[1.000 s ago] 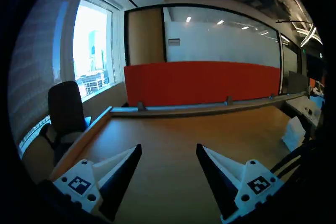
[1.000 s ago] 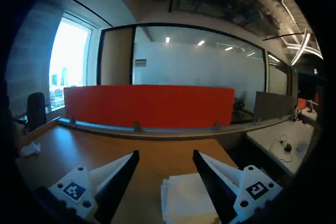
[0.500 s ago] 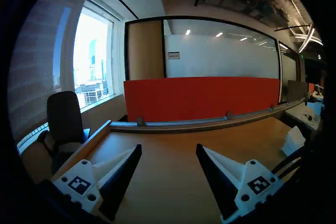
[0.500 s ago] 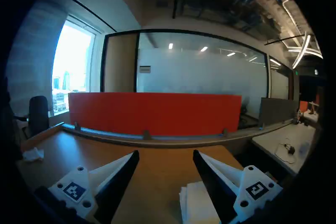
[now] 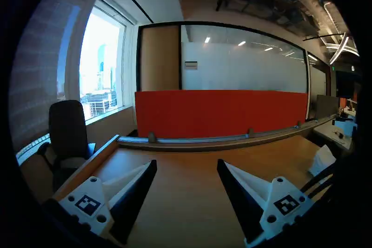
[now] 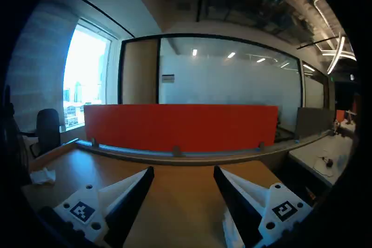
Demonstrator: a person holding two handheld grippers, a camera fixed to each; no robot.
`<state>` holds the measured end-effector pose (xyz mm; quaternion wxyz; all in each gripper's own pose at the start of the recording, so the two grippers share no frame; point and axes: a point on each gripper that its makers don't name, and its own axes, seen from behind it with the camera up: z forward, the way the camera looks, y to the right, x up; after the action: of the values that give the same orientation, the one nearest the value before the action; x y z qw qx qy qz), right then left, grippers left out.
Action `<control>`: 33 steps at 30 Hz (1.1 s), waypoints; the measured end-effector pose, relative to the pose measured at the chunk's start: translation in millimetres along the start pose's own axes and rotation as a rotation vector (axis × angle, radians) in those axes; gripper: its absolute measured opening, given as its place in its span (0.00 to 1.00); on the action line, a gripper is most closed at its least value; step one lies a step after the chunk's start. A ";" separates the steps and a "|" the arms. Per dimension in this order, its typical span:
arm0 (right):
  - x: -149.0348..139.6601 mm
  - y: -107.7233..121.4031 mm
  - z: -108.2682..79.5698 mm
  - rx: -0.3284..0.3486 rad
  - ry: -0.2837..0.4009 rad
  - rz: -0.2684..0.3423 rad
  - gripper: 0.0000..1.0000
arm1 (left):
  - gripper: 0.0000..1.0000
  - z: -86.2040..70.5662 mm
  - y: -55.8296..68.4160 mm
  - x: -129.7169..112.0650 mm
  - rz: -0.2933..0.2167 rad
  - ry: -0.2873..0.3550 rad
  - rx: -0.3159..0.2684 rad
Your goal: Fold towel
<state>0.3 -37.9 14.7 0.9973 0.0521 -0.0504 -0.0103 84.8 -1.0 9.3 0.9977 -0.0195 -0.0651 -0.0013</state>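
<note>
Towel [image 6: 228,235] low beside right gripper [image 6: 182,169], jaws wide apart, empty; left gripper [image 5: 186,161] likewise.

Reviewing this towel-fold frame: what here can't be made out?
- Right gripper view: white towel, mostly behind a finger of the right claw and cut off at the bottom; fold state unreadable.
- Left gripper view: white item at far right, crossed by cables; unidentifiable.
- Right gripper view: crumpled white object, too small to name.

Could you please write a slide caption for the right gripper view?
Open right tongs over a wooden desk, towel by the right finger, red partition behind.
</note>
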 end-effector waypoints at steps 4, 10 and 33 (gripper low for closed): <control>-0.3 -5.3 0.4 0.002 -0.002 0.001 0.99 | 0.96 0.3 0.3 -0.6 -0.010 0.006 -0.006; 1.5 -10.4 -1.3 -0.001 0.003 0.008 0.99 | 0.96 0.8 -0.6 -3.3 -0.017 0.017 -0.009; 4.3 -0.3 -21.8 -0.054 -0.018 0.044 0.99 | 0.96 -12.8 -14.5 -53.0 -0.001 0.092 0.016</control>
<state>6.8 -36.1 -6.5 0.9978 0.0241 -0.0605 0.0098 33.8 -15.9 -9.6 0.9997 -0.0112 -0.0193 -0.0022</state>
